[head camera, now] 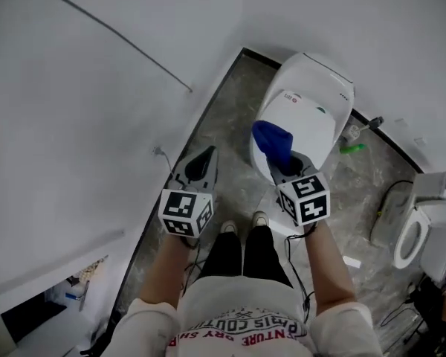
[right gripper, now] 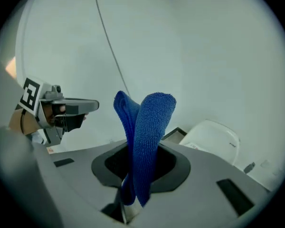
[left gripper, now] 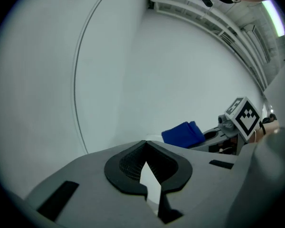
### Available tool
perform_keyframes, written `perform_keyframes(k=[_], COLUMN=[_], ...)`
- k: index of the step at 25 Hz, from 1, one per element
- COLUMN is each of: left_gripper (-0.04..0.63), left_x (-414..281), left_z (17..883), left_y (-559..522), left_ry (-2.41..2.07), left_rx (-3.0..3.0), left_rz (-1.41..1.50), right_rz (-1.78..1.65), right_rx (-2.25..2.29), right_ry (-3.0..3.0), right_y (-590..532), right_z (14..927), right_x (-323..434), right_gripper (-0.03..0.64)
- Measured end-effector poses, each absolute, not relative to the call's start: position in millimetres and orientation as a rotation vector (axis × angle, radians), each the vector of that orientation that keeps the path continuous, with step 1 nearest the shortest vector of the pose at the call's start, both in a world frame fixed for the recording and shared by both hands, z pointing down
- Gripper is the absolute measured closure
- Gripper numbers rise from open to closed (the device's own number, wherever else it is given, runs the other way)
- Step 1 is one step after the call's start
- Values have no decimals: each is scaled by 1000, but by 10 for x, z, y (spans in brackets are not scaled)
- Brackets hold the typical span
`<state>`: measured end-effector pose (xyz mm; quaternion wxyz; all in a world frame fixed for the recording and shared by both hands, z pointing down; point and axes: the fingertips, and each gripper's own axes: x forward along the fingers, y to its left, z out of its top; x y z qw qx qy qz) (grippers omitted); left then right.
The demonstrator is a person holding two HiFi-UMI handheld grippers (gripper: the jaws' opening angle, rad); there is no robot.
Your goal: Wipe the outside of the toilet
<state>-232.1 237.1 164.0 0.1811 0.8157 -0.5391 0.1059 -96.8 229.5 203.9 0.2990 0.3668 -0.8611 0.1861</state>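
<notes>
Right gripper (head camera: 284,162): jaws clamped on folded blue terry cloth (head camera: 273,141), over front of white closed-lid toilet (head camera: 312,106).
Left gripper (head camera: 201,165): jaws pressed together, left of toilet.

The blue cloth (head camera: 273,141) and right gripper (head camera: 284,163) cover the front of the toilet (head camera: 312,88); a second toilet (head camera: 438,216) is cut off at the right edge

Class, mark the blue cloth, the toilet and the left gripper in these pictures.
blue cloth (right gripper: 149,137): right gripper view, middle of the fold above the jaws.
toilet (head camera: 316,116): head view, its closed lid.
left gripper (head camera: 209,153): head view, where its fingertips meet.
</notes>
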Motion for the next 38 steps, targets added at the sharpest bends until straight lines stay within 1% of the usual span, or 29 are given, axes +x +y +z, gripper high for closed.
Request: perform_keyframes(k=[7, 15, 24, 38], left_gripper=[589, 589, 589, 589], left_x=[-1902, -1463, -998, -815], left_z=[533, -356, -678, -776], left_y=[2529, 2758, 3000, 3040], left_ry=[-1399, -1287, -1191, -1232], left_rx=[2487, 2652, 2785, 2783], left_rz=[236, 121, 108, 105], right_rz=[481, 358, 271, 271], right_rx=[1510, 1931, 2103, 2111], right_ry=[-2249, -2092, -2037, -2041], right_y=[2744, 3435, 3797, 3870], right_z=[753, -9, -402, -438], right_x=[-65, 705, 1120, 1356], right_gripper=[535, 535, 535, 535])
